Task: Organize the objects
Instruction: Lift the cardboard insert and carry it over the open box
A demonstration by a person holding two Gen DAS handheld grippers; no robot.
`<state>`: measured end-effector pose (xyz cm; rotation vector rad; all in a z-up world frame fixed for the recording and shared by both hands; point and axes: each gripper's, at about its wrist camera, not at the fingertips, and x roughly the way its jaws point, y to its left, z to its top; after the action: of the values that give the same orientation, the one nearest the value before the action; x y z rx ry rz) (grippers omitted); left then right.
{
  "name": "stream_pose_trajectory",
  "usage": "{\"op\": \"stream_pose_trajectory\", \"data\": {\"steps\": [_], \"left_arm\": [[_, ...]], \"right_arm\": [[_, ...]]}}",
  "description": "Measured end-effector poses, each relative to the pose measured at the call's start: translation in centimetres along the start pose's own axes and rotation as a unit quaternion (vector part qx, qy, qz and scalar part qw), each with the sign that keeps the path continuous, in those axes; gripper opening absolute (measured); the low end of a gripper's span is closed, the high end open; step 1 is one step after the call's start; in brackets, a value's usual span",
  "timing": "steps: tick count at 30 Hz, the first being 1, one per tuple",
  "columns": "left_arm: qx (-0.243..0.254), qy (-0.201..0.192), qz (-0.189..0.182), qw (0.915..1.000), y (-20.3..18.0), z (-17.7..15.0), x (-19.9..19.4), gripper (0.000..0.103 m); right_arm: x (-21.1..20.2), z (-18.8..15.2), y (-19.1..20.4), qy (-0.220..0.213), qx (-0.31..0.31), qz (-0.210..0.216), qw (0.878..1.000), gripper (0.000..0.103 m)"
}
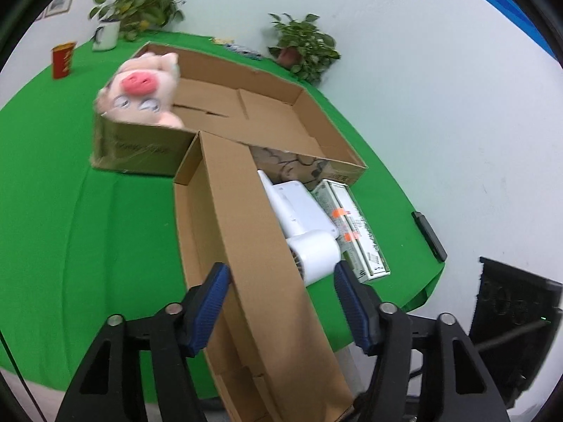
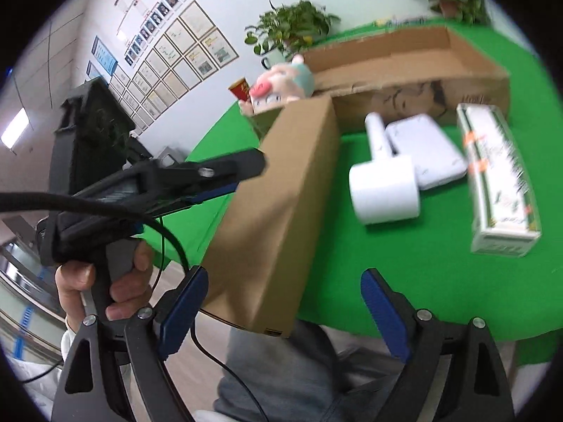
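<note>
A long narrow cardboard box (image 1: 246, 232) (image 2: 281, 190) runs from the table's middle toward me, its near end hanging past the table edge. My left gripper (image 1: 281, 299) straddles that end and is shut on it; from the right wrist view it (image 2: 242, 168) reaches in from the left. My right gripper (image 2: 281, 313) stands open and empty just before the box's near end. A pink pig plush (image 1: 140, 95) (image 2: 278, 84) sits in a corner of the big open carton (image 1: 274, 81) (image 2: 475, 59). Right of the long box lie a white hair dryer (image 1: 313, 249) (image 2: 383, 190), a flat white case (image 2: 425, 147) and a green-white packet (image 1: 359, 235) (image 2: 499, 176).
The green table (image 1: 88, 211) also carries a red cup (image 1: 63, 59), a white mug with a plant (image 1: 105, 35), a second potted plant (image 1: 302, 45) and a small black bar (image 1: 429, 235) at its right edge. A black bin (image 1: 517, 316) stands beside the table. A person's hand (image 2: 105, 281) holds the left gripper's handle.
</note>
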<state>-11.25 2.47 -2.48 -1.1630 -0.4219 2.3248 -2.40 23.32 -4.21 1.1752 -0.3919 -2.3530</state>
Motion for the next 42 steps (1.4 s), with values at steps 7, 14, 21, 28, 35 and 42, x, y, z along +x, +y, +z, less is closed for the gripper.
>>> {"op": "stream_pose_trajectory", "data": {"steps": [7, 14, 21, 28, 35, 42], "left_arm": [[0.044, 0.006, -0.036, 0.9984, -2.4, 1.8, 2.4, 0.046], [0.044, 0.003, -0.048, 0.9979, -2.3, 1.6, 2.3, 0.046], [0.03, 0.004, -0.023, 0.9993, 0.1, 0.4, 1.7, 0.048], [0.006, 0.005, 0.033, 0.9994, 3.6, -0.8, 1.1, 0.053], [-0.018, 0.028, 0.051, 0.9981, 6.5, -2.0, 1.6, 0.047], [-0.012, 0.032, 0.074, 0.9966, 6.7, -2.4, 2.0, 0.023]], "right_arm": [[-0.6, 0.1, 1.9, -0.027, -0.075, -0.049, 0.996, 0.089], [0.2, 0.4, 0.1, -0.021, -0.067, -0.086, 0.994, 0.087], [1.3, 0.6, 0.5, -0.009, -0.074, -0.118, 0.99, 0.033], [3.2, 0.7, -1.8, 0.035, -0.029, -0.142, 0.989, 0.017], [4.5, 0.4, 1.5, 0.047, -0.057, -0.094, 0.993, 0.023], [5.1, 2.6, 1.4, 0.009, -0.051, -0.131, 0.99, 0.03]]}}
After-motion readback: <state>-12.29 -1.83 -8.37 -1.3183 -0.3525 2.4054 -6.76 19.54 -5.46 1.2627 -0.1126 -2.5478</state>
